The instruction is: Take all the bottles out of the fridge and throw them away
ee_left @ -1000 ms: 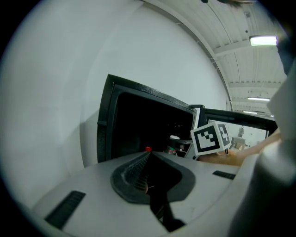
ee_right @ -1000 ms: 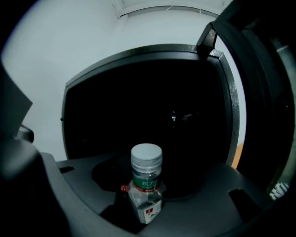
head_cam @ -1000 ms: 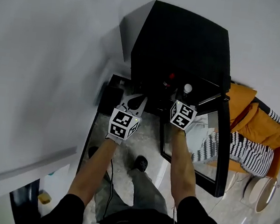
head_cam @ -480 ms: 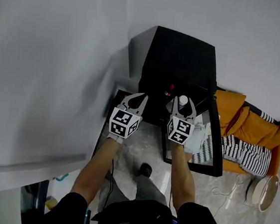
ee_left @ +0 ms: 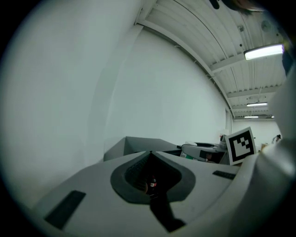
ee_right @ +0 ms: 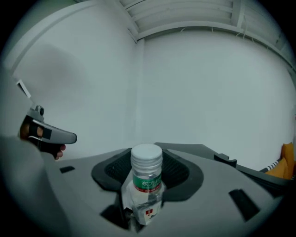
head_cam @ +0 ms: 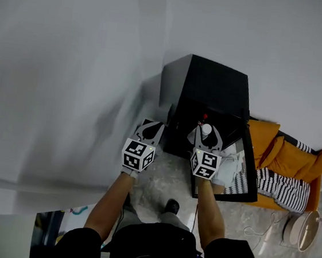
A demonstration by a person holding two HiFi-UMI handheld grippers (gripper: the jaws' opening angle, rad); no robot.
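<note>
A clear plastic bottle (ee_right: 147, 181) with a white cap and a green label stands upright between the jaws of my right gripper (head_cam: 208, 132), which is shut on it. In the head view its cap (head_cam: 206, 128) shows in front of the black mini fridge (head_cam: 212, 88), whose door (head_cam: 248, 176) hangs open to the right. My left gripper (head_cam: 152, 123) is level beside it, to the left of the fridge's opening, with its jaw tips together and nothing held (ee_left: 150, 152). A small red bottle cap (head_cam: 205, 117) shows inside the dark fridge.
White walls stand behind and left of the fridge. An orange cushion (head_cam: 288, 154) with a striped cloth (head_cam: 284, 189) lies right of the door. A round pale object (head_cam: 303, 228) rests on the marble floor (head_cam: 167, 178).
Both grippers have risen and drawn back from the fridge's opening. The bottle has come up with the right gripper, and the fridge looks smaller and farther below.
</note>
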